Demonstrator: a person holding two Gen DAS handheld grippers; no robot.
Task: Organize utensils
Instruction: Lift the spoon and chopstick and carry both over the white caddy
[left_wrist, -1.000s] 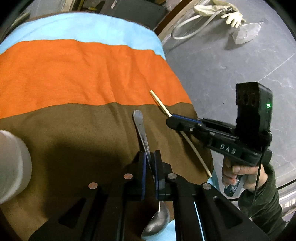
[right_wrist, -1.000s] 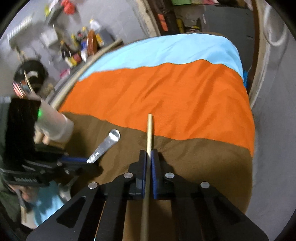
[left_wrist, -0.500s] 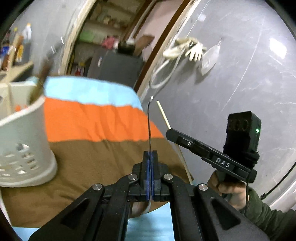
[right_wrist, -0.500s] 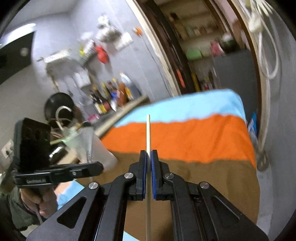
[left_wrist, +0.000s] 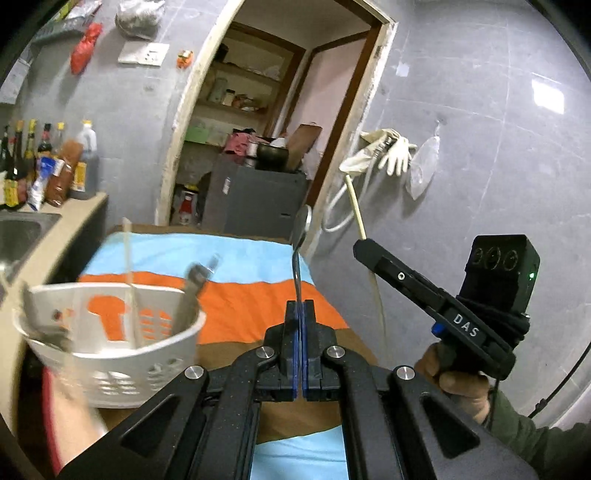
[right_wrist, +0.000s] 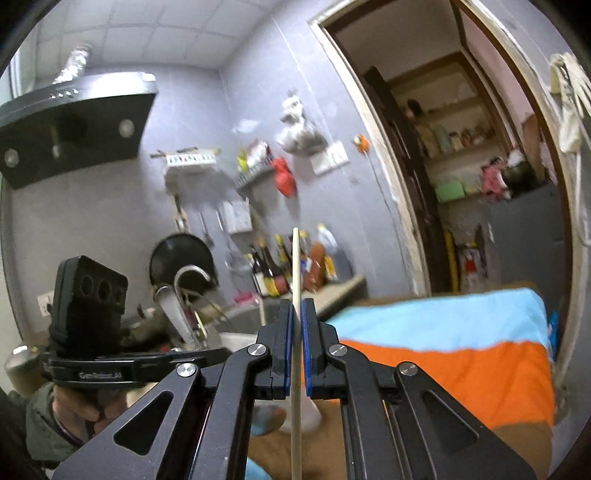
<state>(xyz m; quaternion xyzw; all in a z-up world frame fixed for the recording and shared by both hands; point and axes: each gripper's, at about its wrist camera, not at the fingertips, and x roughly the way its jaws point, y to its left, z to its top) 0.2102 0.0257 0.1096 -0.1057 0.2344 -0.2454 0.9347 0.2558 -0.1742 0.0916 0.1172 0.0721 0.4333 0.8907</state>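
My left gripper (left_wrist: 300, 314) is shut on a metal spoon (left_wrist: 300, 254), whose handle stands up out of the jaws above the striped cloth (left_wrist: 240, 302). To its left sits a white slotted utensil basket (left_wrist: 110, 354), blurred, holding several utensils. My right gripper (right_wrist: 295, 317) is shut on a pale wooden chopstick (right_wrist: 295, 266) that points upward. The left wrist view shows the right gripper (left_wrist: 364, 246) at the right, chopstick (left_wrist: 354, 201) in it, held by a person's hand (left_wrist: 458, 384). In the right wrist view the left gripper (right_wrist: 212, 355) holds the spoon (right_wrist: 181, 321) at the left.
A counter with a steel sink (left_wrist: 22, 229) and several bottles (left_wrist: 48, 173) runs along the left. The grey wall on the right carries hanging gloves (left_wrist: 395, 155) and a hose. A doorway opens behind the table. A range hood (right_wrist: 74, 125) hangs at upper left.
Both grippers rose off the brown stripe and tilted up, carrying the spoon and the chopstick. The white basket came into the left wrist view at the left.
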